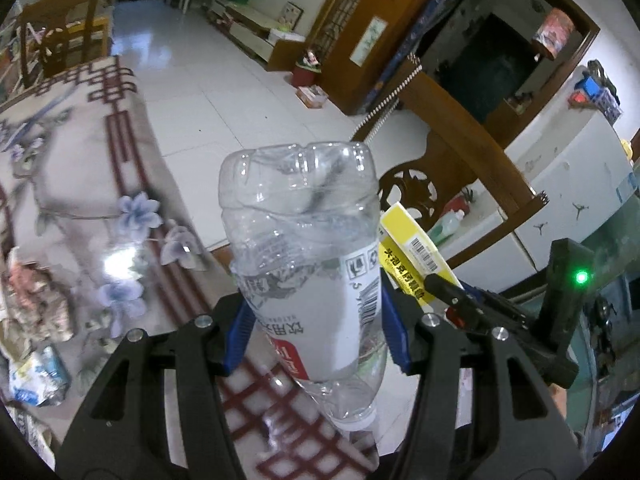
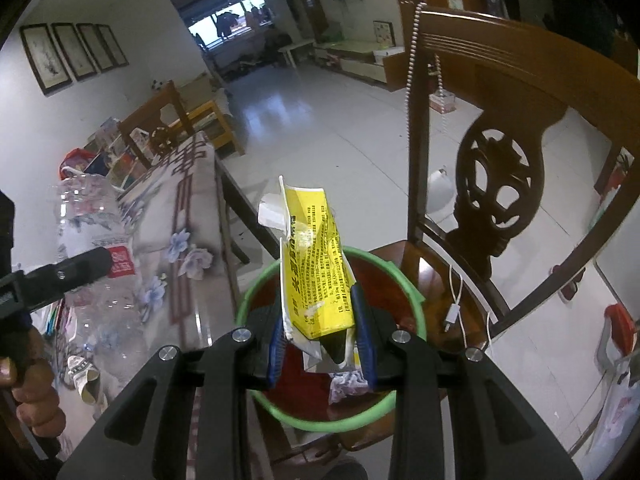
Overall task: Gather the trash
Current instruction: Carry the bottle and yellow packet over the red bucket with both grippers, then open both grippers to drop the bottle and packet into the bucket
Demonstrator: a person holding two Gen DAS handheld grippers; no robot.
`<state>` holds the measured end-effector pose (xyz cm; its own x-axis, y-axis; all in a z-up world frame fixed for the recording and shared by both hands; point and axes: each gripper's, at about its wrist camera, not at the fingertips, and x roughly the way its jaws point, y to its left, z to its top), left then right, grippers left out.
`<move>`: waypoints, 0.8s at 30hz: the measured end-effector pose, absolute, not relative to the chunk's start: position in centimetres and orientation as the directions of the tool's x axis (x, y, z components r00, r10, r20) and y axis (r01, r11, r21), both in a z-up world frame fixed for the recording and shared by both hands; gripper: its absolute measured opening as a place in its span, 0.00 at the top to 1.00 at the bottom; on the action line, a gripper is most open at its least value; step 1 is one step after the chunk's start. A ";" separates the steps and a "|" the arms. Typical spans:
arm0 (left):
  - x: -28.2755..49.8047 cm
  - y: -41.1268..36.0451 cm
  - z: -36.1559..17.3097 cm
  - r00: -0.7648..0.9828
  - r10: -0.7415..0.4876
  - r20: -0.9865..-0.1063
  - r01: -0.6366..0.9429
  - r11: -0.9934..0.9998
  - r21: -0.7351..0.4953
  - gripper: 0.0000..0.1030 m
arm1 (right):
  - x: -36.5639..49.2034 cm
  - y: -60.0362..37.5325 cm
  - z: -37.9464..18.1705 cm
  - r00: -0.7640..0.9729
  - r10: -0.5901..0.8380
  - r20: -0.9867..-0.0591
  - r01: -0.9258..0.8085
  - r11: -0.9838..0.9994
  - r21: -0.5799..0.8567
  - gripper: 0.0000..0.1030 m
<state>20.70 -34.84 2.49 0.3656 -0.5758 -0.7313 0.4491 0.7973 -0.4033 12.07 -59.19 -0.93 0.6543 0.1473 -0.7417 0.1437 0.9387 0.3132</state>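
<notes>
Left gripper (image 1: 316,320) jaws pinch a crushed bottle (image 1: 304,248); right gripper (image 2: 322,336) jaws pinch a yellow carton (image 2: 316,264), seemingly over a green basin (image 2: 256,292).

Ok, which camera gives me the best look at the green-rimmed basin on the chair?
The right wrist view. The green-rimmed basin sits directly below the right tongs, its rim and red inside visible around the yellow box they hold. The left wrist view does not show the basin; the plastic bottle fills its middle.

A home's living and dining room: tiled floor (image 2: 320,132), carved wooden chair (image 2: 496,184), framed pictures (image 2: 72,56), flowered tablecloth (image 1: 80,184).
</notes>
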 end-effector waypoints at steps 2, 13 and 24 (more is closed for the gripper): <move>21.1 -35.8 1.7 0.348 -0.576 -0.740 0.451 0.794 -0.406 0.48 | 12.1 -59.5 -1.6 0.642 0.167 -0.748 0.149 0.930 0.335 0.72; 22.3 -38.7 -2.3 0.236 -0.596 -0.767 0.438 0.770 -0.464 0.48 | 13.0 -59.2 -1.9 0.632 0.190 -0.752 0.144 0.924 0.355 0.72; 22.7 -38.7 -1.6 0.245 -0.614 -0.750 0.417 0.765 -0.490 0.10 | 13.1 -60.1 -2.2 0.636 0.204 -0.744 0.176 0.900 0.398 0.52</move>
<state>22.67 -38.67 -1.60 0.2452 -0.6141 -0.7502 0.4167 0.7654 -0.4904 13.06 -60.11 -2.19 0.6360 0.2043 -0.7441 0.1763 0.9003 0.3979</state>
